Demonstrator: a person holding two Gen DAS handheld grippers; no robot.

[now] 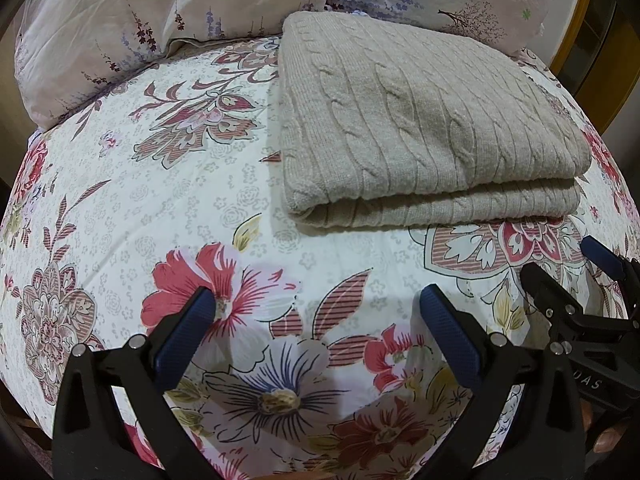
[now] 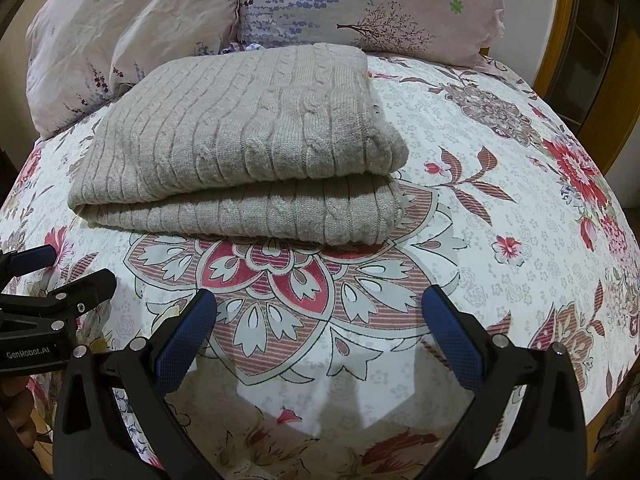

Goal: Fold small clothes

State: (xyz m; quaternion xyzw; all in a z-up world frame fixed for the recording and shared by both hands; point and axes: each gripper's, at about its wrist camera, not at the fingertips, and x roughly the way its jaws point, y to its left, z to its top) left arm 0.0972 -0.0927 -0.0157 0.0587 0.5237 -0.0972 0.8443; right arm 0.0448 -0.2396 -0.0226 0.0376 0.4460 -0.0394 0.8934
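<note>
A beige cable-knit sweater [image 1: 420,120] lies folded in a flat rectangle on the floral bedspread [image 1: 180,200]; it also shows in the right wrist view [image 2: 240,136], its folded edge facing me. My left gripper [image 1: 318,300] is open and empty, hovering over the bedspread in front of the sweater's left part. My right gripper [image 2: 319,302] is open and empty, in front of the sweater's near edge. Each gripper shows at the edge of the other's view: the right one [image 1: 576,268] and the left one [image 2: 68,268].
Two pale floral pillows [image 1: 160,20] [image 2: 360,0] lie behind the sweater at the head of the bed. A yellow wooden frame [image 2: 560,40] stands at the right past the bed's edge. Bare bedspread lies left and right of the sweater.
</note>
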